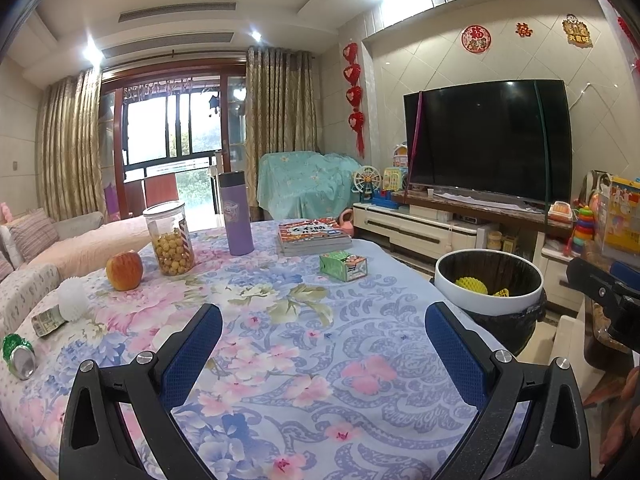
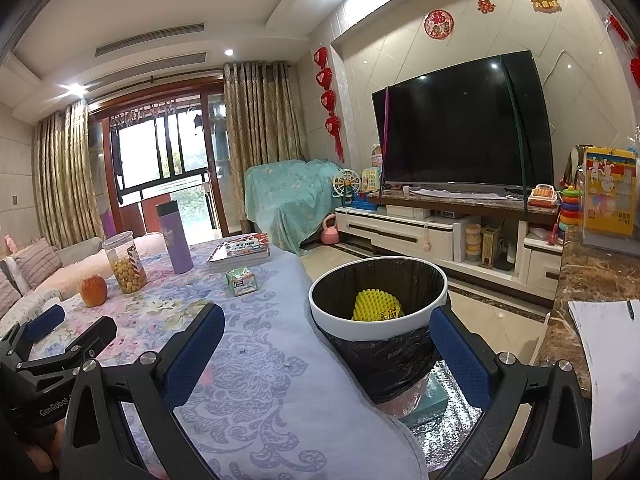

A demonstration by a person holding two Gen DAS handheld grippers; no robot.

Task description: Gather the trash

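- Left tongs (image 1: 323,322), black with blue pads, gape wide and hold nothing over the floral tablecloth (image 1: 280,360); trash waits at the frame's left edge: a crushed green can (image 1: 18,356), a crumpled wrapper (image 1: 47,321), a white foam net (image 1: 73,299), plus a green carton (image 1: 343,266) at centre
- Right tongs (image 2: 327,330) likewise spread and empty, framing the white-rimmed, black-lined bin (image 2: 378,300) with a yellow foam net (image 2: 376,304) inside; I judge a fresh pick comes next: reach, then close on the carton
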